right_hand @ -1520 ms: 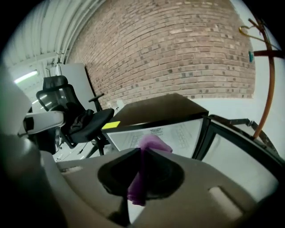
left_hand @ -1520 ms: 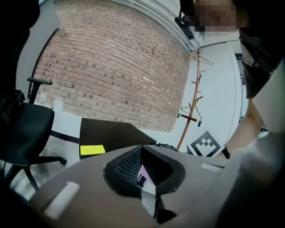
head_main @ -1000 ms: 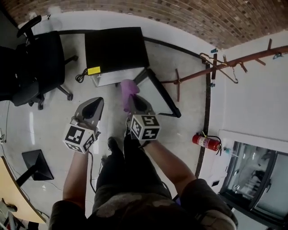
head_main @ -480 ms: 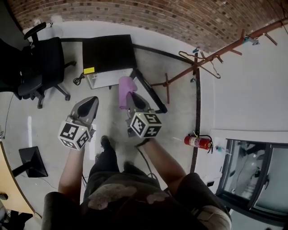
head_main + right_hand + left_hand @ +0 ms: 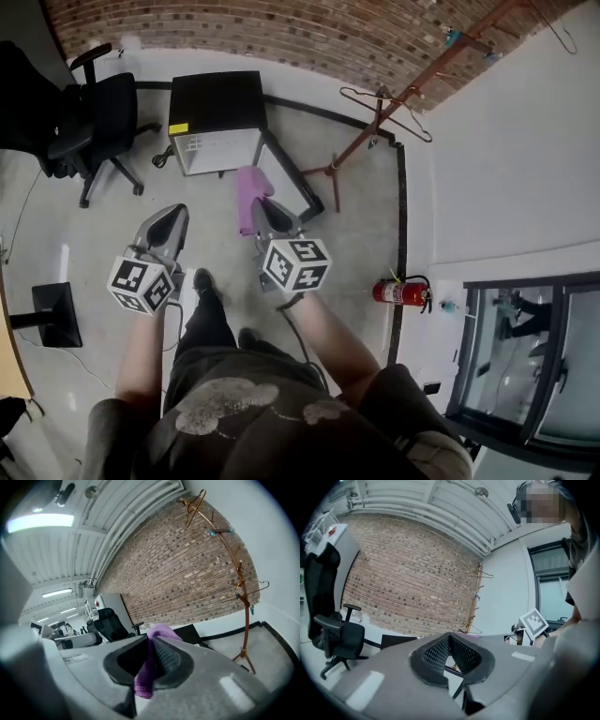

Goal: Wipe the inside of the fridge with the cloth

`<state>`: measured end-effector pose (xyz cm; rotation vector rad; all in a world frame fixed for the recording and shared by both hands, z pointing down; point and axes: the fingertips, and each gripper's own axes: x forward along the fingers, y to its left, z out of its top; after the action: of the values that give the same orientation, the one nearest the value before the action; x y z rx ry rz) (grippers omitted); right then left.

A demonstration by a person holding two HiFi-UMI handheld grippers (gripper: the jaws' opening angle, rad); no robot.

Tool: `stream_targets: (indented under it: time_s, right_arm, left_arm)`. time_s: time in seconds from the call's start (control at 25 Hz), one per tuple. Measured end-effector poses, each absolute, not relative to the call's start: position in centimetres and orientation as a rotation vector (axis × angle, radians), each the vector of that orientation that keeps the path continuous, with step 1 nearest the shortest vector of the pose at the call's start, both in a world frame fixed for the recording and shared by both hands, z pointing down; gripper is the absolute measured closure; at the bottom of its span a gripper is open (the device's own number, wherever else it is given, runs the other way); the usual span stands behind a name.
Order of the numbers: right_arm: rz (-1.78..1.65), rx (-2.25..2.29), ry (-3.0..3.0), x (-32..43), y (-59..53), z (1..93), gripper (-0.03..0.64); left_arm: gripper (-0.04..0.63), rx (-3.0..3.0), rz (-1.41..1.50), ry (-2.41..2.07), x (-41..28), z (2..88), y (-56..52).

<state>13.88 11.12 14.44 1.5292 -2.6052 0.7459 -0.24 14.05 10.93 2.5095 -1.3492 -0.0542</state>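
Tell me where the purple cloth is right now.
In the head view, the purple cloth hangs near centre frame, pinched in the right tongs, just in front of the small black fridge whose door stands open.

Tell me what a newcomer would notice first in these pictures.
The purple cloth pinched in the right gripper stands out at the middle of the head view. Ahead of it, a small black fridge sits near the brick wall, its white inside showing. A red fire extinguisher sits at the right, by the white wall.
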Motion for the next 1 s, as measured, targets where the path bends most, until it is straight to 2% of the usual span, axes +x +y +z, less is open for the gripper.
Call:
stream_targets:
  time_s: [0.32,1.0]
  right_arm:
    - [0.795,1.436,-2.626,17.8,19.5,14.3,0.594]
    - [0.852,1.564,-2.569,17.9,28.5,13.9,0.595]
  left_arm:
    - [0.578,2.509,-0.024,-1.381,4.3,9.7,22.6]
    - [0.578,2.526,-0.038,-1.292,3.4,9.0,32.4]
